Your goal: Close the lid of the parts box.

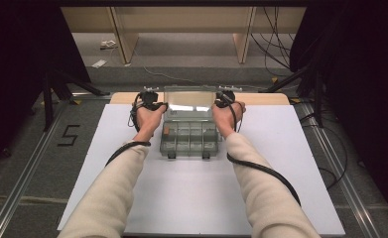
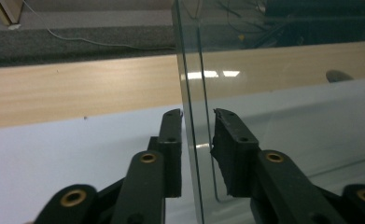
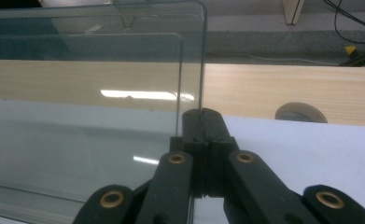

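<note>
White-topped desk (image 1: 191, 193) on grey carpet, clear compartment box (image 1: 189, 139) at its middle, lid (image 1: 189, 101) raised upright, left claw (image 2: 198, 116) parted astride one lid edge, right claw (image 3: 202, 116) clenched on the other, box contents hard to make out.

Glossy clear plastic lid (image 3: 91, 84), matt white sheet (image 1: 206, 188), pale wood tabletop (image 2: 77, 88)

A compartment box (image 1: 189, 139) sits on the table (image 1: 281, 163), toward its far middle. Its lid (image 1: 189, 101) stands raised at the box's far side. The left gripper (image 1: 154, 105) is at the lid's left edge, the right gripper (image 1: 224, 103) at its right edge, forearms flanking the box.
</note>
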Demonstrator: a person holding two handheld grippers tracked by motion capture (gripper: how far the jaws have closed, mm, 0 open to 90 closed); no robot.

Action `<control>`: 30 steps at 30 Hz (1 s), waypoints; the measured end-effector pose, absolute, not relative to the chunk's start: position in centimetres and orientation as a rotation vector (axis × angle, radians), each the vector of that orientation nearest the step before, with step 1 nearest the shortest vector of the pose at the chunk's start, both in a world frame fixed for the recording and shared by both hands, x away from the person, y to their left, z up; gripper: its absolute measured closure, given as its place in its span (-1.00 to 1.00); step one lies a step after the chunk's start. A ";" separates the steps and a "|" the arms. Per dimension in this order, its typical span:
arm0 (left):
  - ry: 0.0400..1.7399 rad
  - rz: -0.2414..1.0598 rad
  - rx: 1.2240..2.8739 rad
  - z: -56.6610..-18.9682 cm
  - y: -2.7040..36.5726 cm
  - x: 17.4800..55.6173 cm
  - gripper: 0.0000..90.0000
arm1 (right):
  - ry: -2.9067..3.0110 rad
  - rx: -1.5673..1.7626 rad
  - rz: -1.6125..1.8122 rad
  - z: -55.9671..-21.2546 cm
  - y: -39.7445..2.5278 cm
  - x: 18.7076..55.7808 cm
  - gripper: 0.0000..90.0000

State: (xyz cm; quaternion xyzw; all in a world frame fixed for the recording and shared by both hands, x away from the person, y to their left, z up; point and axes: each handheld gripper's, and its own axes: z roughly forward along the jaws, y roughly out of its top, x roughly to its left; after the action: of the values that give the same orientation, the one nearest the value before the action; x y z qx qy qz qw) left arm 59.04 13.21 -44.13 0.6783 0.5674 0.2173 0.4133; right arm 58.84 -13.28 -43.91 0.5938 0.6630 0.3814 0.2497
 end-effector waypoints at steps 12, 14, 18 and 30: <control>1.444 0.620 1.654 -41.3 13.5 60.4 0.62 | 1.811 1.563 1.068 -43.4 -13.2 58.2 1.00; 1.457 0.614 1.647 -41.3 13.6 60.5 0.64 | 1.812 1.558 1.072 -43.4 -13.2 58.1 1.00; 1.470 0.581 1.631 -41.6 13.7 60.6 0.72 | 1.815 1.543 1.081 -43.4 -13.3 58.0 1.00; 1.484 0.594 1.647 -41.0 13.2 60.6 0.96 | 1.812 1.527 1.092 -43.4 -13.5 57.6 1.00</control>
State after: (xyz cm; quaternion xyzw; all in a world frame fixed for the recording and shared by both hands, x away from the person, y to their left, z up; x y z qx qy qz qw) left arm 60.59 13.19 -41.00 0.6543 0.5895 0.2359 0.4108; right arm 57.56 -13.50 -43.41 0.5648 0.6700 0.4036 0.2630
